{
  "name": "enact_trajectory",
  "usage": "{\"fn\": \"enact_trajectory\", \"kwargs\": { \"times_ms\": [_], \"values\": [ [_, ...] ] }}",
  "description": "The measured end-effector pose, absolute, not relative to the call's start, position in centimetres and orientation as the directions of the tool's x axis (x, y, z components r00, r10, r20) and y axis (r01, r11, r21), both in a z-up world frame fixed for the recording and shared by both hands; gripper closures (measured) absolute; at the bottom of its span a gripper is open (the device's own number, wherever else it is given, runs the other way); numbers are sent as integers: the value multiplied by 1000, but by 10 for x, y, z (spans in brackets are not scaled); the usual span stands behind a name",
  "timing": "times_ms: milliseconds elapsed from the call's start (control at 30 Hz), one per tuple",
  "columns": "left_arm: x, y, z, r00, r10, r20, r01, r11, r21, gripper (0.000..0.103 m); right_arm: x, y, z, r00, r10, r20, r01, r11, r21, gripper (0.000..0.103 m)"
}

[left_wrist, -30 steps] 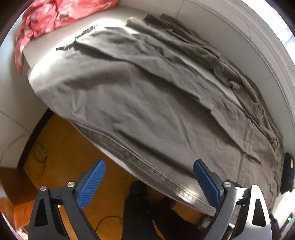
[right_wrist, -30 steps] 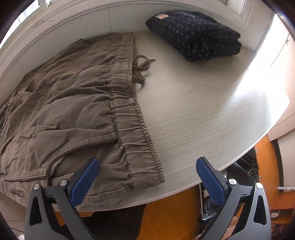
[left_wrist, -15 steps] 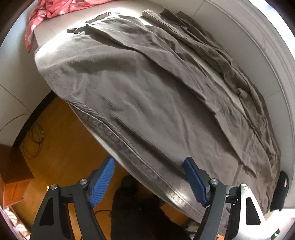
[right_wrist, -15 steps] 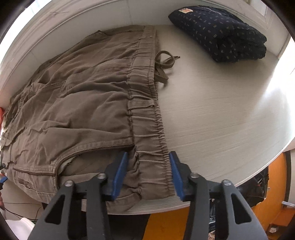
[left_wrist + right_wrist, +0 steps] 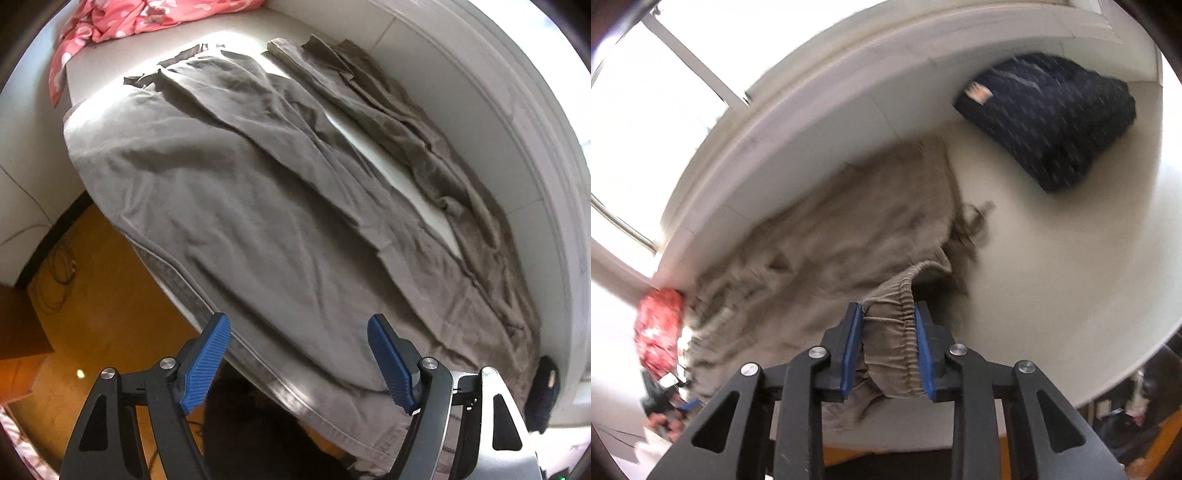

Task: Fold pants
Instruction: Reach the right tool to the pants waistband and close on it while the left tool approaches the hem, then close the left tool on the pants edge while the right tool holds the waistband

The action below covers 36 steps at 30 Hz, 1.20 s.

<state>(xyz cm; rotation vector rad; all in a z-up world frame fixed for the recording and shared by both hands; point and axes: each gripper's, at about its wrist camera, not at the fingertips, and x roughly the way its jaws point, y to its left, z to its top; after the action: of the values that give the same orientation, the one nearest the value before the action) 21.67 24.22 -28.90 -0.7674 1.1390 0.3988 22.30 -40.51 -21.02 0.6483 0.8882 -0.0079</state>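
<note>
Olive-grey pants (image 5: 258, 206) lie spread on a white table (image 5: 406, 177), legs stretching far left, one leg draping over the near edge. My left gripper (image 5: 299, 360) is open and empty, its blue pads either side of the pants' near hem edge. In the right wrist view my right gripper (image 5: 888, 347) is shut on the elastic waistband (image 5: 890, 332) and holds it lifted off the table (image 5: 1052, 295); the rest of the pants (image 5: 831, 251) trail away left, blurred.
A folded navy patterned garment (image 5: 1052, 114) lies at the table's far right. A pink floral cloth (image 5: 122, 22) sits at the far left end; it also shows red in the right wrist view (image 5: 657, 325). A white wall ledge (image 5: 517, 129) runs behind. Orange floor (image 5: 92, 295) below.
My right gripper closed on the waistband corner and lifted it, swinging the view up and left. My left gripper moved in closer over the pants' near edge, still open.
</note>
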Motion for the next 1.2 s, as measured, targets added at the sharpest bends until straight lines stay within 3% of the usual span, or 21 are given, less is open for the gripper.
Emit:
{"fn": "enact_trajectory", "kwargs": {
  "times_ms": [33,67,200,367,600,800,967,1067,1133,1200],
  "values": [
    [215,241,-287,395,-99,-913,-644,679,-352,26,224,-400,-209,666,254,-701,256,806,534,98],
    [212,242,-290,398,-105,-911,-645,675,-360,26,228,-402,-204,679,270,-682,243,795,556,99],
    [202,241,-294,411,-151,-899,-648,645,-404,24,242,-378,-197,666,264,-698,178,852,492,100],
    [193,232,-311,361,-177,-916,-664,640,-386,24,237,-378,-218,621,312,-719,178,837,517,100],
    [181,222,-315,380,-217,-899,-654,625,-427,21,243,-401,-192,708,343,-618,189,751,633,102],
    [190,218,-325,388,-310,-868,-652,573,-497,17,261,-398,-154,741,347,-575,146,753,642,103],
    [190,216,-321,414,-277,-867,-659,566,-495,16,264,-395,-119,773,342,-535,114,754,646,103],
    [191,221,-315,430,-248,-868,-661,568,-490,21,264,-401,-107,791,338,-511,110,742,661,103],
    [195,224,-314,431,-234,-871,-665,570,-482,31,263,-406,-98,796,323,-512,116,749,653,103],
    [203,226,-315,427,-224,-876,-666,577,-473,51,262,-407,-95,790,320,-524,119,757,642,103]
  ]
}}
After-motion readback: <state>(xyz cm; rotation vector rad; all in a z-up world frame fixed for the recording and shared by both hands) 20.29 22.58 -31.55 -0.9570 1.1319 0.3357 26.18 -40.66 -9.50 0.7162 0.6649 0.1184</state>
